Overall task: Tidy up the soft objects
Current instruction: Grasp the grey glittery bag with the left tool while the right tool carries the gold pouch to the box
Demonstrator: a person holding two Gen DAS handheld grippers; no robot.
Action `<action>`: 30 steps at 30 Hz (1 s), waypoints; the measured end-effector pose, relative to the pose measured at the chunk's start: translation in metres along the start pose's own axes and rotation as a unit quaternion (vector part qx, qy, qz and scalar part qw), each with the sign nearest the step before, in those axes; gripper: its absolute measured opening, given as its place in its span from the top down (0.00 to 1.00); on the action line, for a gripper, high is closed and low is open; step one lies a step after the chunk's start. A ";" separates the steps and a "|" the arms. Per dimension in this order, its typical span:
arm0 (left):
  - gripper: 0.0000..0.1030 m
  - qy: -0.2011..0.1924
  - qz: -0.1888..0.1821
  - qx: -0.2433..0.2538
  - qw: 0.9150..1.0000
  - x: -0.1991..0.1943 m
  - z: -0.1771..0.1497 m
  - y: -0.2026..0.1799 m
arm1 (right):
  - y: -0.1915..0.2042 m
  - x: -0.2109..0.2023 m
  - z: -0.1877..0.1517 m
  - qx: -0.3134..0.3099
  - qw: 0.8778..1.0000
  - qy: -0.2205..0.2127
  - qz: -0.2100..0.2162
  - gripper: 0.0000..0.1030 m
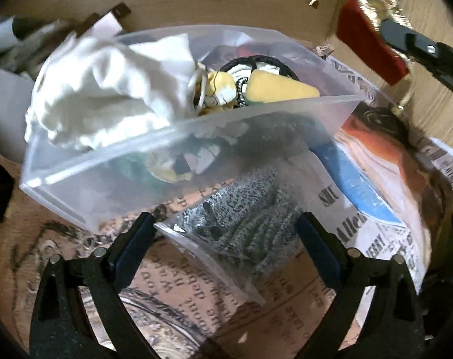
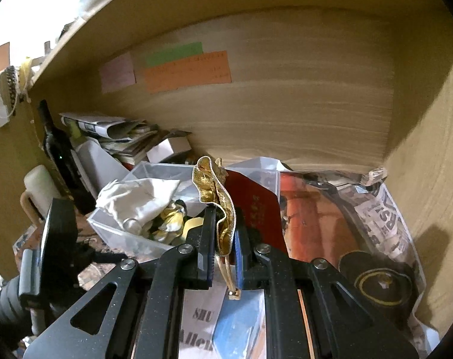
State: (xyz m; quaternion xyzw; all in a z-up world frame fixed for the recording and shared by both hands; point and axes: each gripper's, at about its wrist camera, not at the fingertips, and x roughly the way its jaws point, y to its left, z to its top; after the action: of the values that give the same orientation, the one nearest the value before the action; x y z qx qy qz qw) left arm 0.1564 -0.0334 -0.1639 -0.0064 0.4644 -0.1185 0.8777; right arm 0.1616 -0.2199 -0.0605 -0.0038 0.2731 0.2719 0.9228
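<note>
A clear plastic bin [image 1: 85, 191] sits on the newspaper-covered shelf and holds a white cloth bag [image 1: 106, 89], yellow soft pieces [image 1: 280, 88] and a black cord. My left gripper [image 1: 226, 230] is open just in front of the bin, with a grey speckled fabric in a clear bag [image 1: 241, 227] lying between its fingers. My right gripper [image 2: 223, 233] is shut on a gold drawstring pouch [image 2: 214, 191], held above the shelf to the right of the bin [image 2: 112, 230]. The pouch also shows in the left wrist view [image 1: 378, 3].
The shelf is lined with newspaper [image 1: 376, 233]. A red card [image 2: 256, 206] stands behind the pouch. A dark bottle [image 2: 57, 146], stacked papers [image 2: 115, 137] and a white box [image 2: 169, 149] crowd the back left. Wooden walls [image 2: 286, 89] close the back and right.
</note>
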 end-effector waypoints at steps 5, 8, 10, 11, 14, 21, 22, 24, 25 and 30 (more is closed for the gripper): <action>0.38 -0.007 -0.014 -0.002 1.000 -0.004 -0.004 0.001 | -0.001 0.017 0.003 -0.003 1.000 0.013 0.001 0.91; 0.56 -0.009 -0.024 0.009 1.000 -0.008 -0.008 -0.004 | -0.002 0.026 0.002 -0.002 1.000 0.023 0.000 0.91; 0.61 -0.012 -0.023 0.018 0.999 -0.012 -0.012 -0.008 | -0.003 0.030 0.002 -0.003 1.000 0.029 -0.003 0.91; 0.64 -0.016 -0.021 0.023 0.999 -0.015 -0.013 -0.010 | -0.003 0.032 0.003 -0.004 0.999 0.031 -0.005 0.91; 0.67 -0.026 -0.022 0.026 0.999 -0.026 -0.017 -0.015 | -0.005 0.041 0.004 -0.007 0.999 0.042 -0.009 0.91; 0.67 -0.073 -0.021 0.023 0.997 -0.070 -0.014 -0.010 | -0.005 0.067 0.001 -0.011 0.997 0.077 -0.009 0.90; 0.67 -0.081 -0.021 0.023 0.996 -0.076 -0.013 -0.009 | -0.006 0.071 0.000 -0.009 0.997 0.083 -0.007 0.90; 0.67 -0.099 -0.019 0.024 0.995 -0.090 -0.010 -0.008 | -0.006 0.074 -0.002 -0.007 0.996 0.088 -0.005 0.89; 0.67 -0.107 -0.017 0.024 0.994 -0.096 -0.008 -0.007 | -0.006 0.076 -0.004 -0.007 0.996 0.092 -0.004 0.87; 0.67 -0.141 -0.007 0.018 0.990 -0.113 0.011 -0.003 | -0.005 0.077 -0.007 -0.004 0.995 0.103 0.003 0.83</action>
State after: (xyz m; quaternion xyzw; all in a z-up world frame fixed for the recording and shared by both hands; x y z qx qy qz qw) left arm 0.1041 -0.0131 -0.0657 -0.0106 0.3337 -0.1311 0.9334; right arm 0.2145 -0.1865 -0.1063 -0.0347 0.3659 0.2739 0.8888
